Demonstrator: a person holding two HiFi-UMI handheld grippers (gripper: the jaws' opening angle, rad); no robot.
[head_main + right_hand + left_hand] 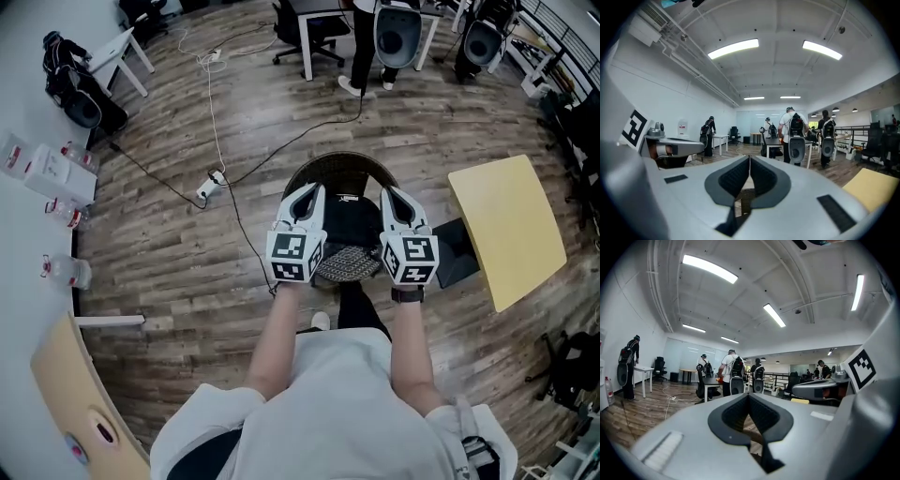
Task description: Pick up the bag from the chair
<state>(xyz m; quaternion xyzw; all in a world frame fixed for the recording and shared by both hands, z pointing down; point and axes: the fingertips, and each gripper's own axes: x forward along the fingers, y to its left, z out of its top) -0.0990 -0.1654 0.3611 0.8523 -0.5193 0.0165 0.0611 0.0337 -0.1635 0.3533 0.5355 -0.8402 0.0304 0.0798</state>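
Note:
In the head view a black bag [352, 223] with a small white mark lies on the seat of a round wicker chair [338, 163], straight ahead of me. A patterned cushion [350, 263] shows at the seat's near edge. My left gripper [307, 191] hovers over the bag's left side and my right gripper [392, 194] over its right side, both above it. Neither holds anything. In the left gripper view the left gripper [749, 397] has its jaws meeting at the tip, and in the right gripper view the right gripper [750, 159] stands the same way. Both views look out level across the room, so the bag is hidden there.
A yellow table [507, 228] stands right of the chair, with a dark flat item [458, 253] beside it. A cable and power strip [210, 186] lie on the wooden floor to the left. A white counter [37, 216] holds bottles. People with backpacks [796, 133] stand by desks farther off.

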